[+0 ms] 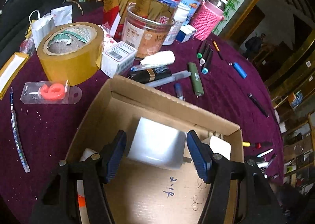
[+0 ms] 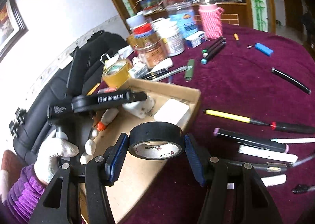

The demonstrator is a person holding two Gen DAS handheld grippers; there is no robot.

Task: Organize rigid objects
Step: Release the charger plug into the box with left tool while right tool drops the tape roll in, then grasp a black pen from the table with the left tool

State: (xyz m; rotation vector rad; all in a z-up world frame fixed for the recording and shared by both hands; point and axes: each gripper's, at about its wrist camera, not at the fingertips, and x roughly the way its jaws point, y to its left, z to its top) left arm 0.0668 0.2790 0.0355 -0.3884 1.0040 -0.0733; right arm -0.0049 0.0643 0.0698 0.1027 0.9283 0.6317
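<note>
Black electrical tape (image 2: 156,140) sits clamped between the right gripper (image 2: 155,153) fingers, carried over the cardboard box (image 2: 177,88) rim, probably for dropping in. Left gripper (image 1: 156,155) fingers spread apart around the white charger (image 1: 157,143) lying inside, looks just released.

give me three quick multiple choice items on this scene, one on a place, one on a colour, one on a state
1. Where is the white charger?
A. inside the cardboard box
B. on the brown tape roll
C. beside the pink bottle

2. What colour is the tape roll in the right hand-held gripper?
A. brown
B. black
C. pink

3. How does the left hand-held gripper stand?
A. shut on a pen
B. shut on the box wall
C. open, fingers either side of the charger

Answers: 1 A, the charger lies on the box floor. 2 B, the roll between the blue pads is black. 3 C, gaps show between both pads and the charger.
</note>
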